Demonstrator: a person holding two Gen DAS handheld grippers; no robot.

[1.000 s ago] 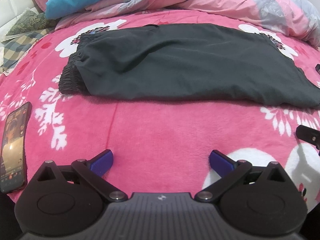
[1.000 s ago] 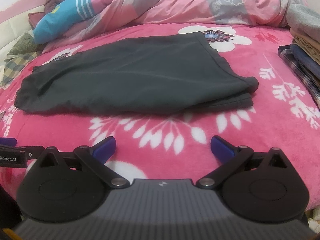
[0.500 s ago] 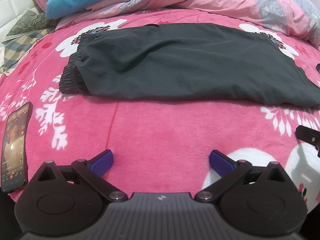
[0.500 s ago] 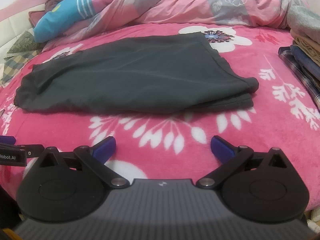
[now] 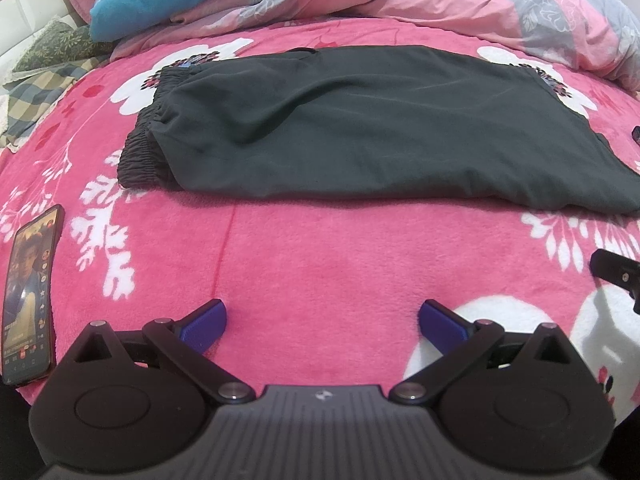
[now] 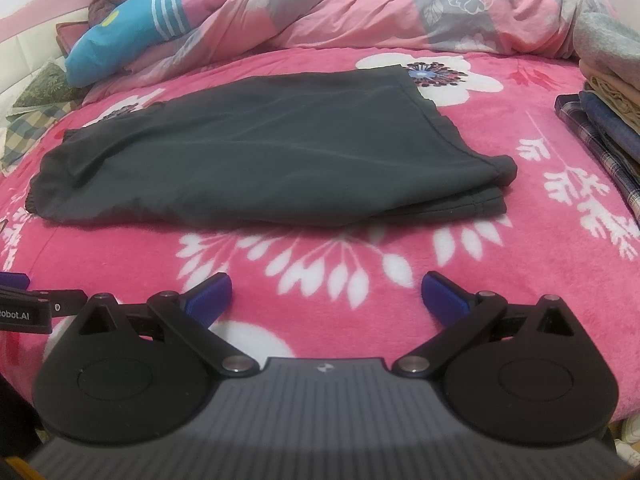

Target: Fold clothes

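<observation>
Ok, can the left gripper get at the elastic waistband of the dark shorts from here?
Probably yes. The left gripper is open over bare pink blanket, and nothing lies between it and the waistband. The phone sits off to the side.

Both cameras sit low over the near edge of the bed (image 5: 320, 264), looking forward and slightly down across its pink blanket toward the heaped duvet (image 6: 400, 8) at the far side. The left wrist view looks from the left, close to the waistband end of the dark shorts (image 5: 360, 128); the right wrist view looks from the right, near their hem end. Both share the shorts, the duvet and the blue pillow (image 6: 132, 32)
</observation>
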